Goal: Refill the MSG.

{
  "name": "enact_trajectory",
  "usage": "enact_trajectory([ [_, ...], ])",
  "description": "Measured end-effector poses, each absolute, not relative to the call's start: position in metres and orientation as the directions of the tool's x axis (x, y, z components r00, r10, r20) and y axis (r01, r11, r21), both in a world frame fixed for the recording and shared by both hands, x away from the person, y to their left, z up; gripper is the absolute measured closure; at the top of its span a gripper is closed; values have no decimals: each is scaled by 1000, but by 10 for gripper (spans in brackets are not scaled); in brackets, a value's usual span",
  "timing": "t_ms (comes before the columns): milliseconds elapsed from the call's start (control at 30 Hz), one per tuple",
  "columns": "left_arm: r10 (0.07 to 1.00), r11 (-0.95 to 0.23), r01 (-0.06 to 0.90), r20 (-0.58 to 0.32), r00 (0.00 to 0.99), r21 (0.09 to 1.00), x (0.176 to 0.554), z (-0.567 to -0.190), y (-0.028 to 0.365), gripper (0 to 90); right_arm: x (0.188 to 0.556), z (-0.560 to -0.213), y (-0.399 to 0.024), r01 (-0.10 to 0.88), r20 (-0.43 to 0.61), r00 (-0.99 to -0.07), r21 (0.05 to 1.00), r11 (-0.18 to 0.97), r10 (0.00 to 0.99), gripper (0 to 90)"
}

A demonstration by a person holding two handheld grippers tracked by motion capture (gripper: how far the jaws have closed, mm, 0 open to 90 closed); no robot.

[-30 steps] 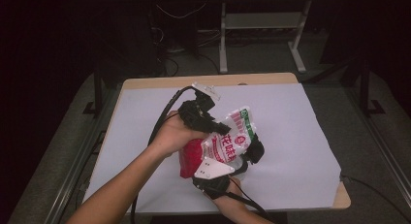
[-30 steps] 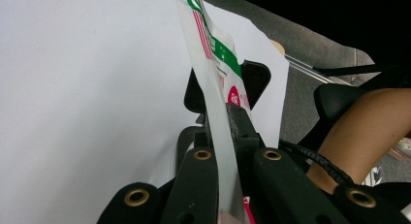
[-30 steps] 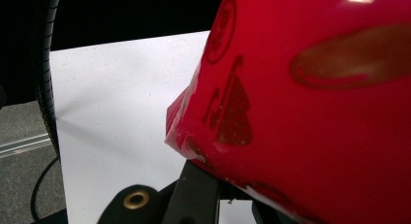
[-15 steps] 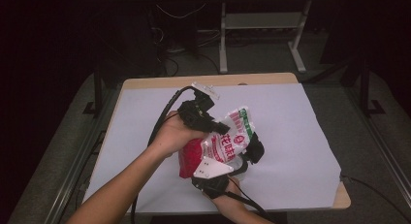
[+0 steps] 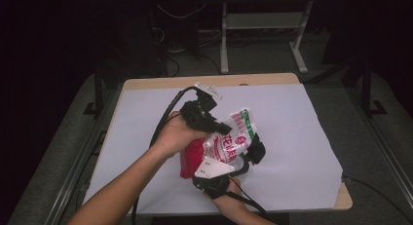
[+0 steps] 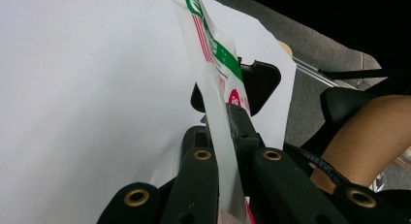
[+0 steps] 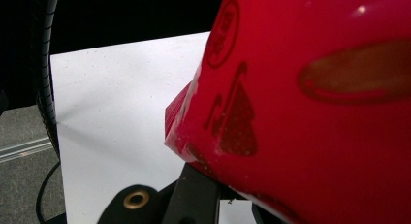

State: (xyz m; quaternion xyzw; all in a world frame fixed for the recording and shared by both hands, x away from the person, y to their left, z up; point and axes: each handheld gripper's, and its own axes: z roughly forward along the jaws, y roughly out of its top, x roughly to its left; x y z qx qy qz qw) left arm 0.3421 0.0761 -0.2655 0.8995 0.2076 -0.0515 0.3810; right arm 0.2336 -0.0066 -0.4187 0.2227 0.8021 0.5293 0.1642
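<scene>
A snack bag point(image 5: 233, 140), red below and clear white with a green stripe above, is held up over the white table point(image 5: 297, 122). My left gripper point(image 5: 220, 128) comes in from the left and is shut on the bag's upper part. In the left gripper view the thin bag point(image 6: 213, 83) stands edge-on, pinched between the two black jaws of my left gripper point(image 6: 228, 136). My right gripper point(image 5: 253, 149) reaches up from the front edge and is shut on the bag's lower right side, with a jaw on either side. The red face of the bag point(image 7: 310, 88) hides the jaw tips in the right gripper view.
A black cable point(image 5: 163, 122) trails from the left gripper toward the table's left side. The wooden table edge point(image 5: 343, 200) shows at the front right corner. Behind the table stand a metal frame point(image 5: 263, 28) and floor cables.
The bag and both grippers have shifted only slightly toward the person. Both holds on the bag are the same.
</scene>
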Motion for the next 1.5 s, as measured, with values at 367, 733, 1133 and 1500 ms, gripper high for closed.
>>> enact_trajectory([
  [367, 338, -624, 413, -248, 908, 663, 342, -266, 75, 900, 234, -418, -6, 184, -25, -848, 923, 338, 530, 899],
  [733, 341, -624, 415, -247, 907, 662, 343, -266, 73, 900, 235, -417, -6, 192, -16, -847, 923, 333, 531, 899],
  [1133, 345, -625, 416, -244, 906, 661, 343, -265, 72, 900, 235, -417, -7, 195, -10, -847, 924, 328, 532, 899],
  [1500, 345, -624, 414, -242, 907, 662, 343, -265, 72, 900, 236, -417, -6, 192, -12, -848, 925, 327, 530, 899],
])
